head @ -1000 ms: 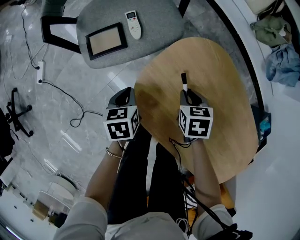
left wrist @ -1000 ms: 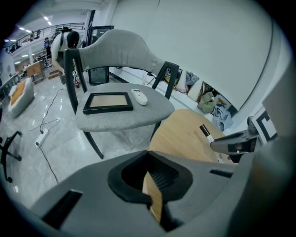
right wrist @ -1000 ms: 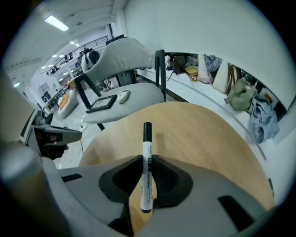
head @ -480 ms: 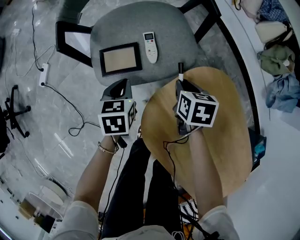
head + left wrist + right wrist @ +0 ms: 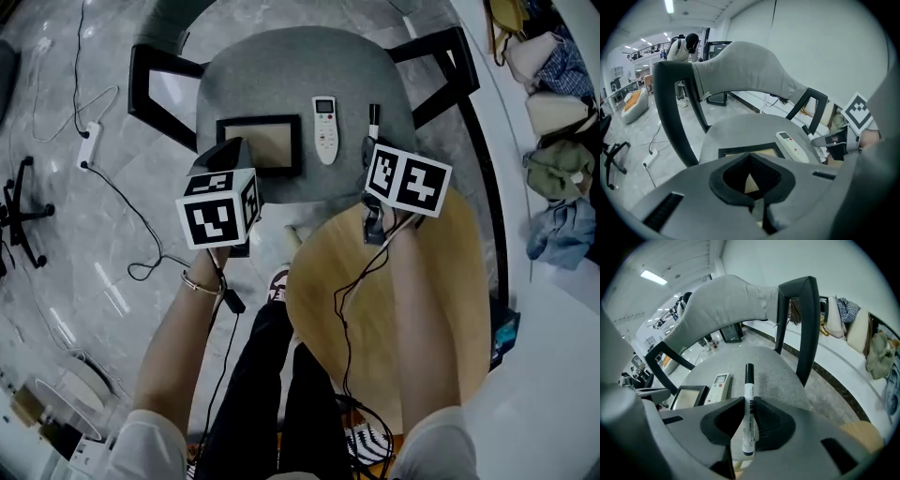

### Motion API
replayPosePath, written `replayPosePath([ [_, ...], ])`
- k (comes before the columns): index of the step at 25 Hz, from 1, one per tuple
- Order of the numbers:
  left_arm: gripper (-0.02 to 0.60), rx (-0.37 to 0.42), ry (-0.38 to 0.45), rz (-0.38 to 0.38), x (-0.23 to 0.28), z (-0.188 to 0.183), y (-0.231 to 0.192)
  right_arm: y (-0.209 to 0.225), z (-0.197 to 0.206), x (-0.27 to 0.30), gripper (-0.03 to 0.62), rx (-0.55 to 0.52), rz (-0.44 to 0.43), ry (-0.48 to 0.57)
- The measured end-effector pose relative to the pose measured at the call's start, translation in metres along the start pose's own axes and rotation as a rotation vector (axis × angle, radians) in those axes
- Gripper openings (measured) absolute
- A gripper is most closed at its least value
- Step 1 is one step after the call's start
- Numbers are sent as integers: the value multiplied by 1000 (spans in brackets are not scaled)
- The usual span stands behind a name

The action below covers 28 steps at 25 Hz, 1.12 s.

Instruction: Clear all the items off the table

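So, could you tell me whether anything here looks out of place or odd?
Nothing is spilled or damaged. The one oddity is where things sit: a remote control and a picture frame lie flat on the grey chair seat, not on the wooden table. The right gripper holds a marker above that seat.

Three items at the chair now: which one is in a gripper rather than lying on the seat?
The black-capped marker, clamped in the fingers of the right gripper; the remote and the picture frame lie flat on the grey seat.
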<state>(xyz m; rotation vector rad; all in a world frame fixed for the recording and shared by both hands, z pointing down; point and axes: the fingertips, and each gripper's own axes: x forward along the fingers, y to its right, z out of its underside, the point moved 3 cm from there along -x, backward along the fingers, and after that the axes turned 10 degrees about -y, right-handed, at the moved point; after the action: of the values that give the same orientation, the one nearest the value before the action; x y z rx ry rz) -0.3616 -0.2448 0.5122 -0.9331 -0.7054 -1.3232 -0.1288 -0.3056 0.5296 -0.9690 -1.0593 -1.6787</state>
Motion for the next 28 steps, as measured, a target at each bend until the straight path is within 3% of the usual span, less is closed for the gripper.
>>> replayPosePath([
  [12,8,-21,1,-21,0,4,-19,3,-15,25,81,18,8,-8],
  [15,8,-12,3,-19,-1,2,-17,2,-17,24,124,17,2,5],
  [28,8,-13,-2,-21,-14,20,-15,2,-11,-6,126,-34,-12,33],
])
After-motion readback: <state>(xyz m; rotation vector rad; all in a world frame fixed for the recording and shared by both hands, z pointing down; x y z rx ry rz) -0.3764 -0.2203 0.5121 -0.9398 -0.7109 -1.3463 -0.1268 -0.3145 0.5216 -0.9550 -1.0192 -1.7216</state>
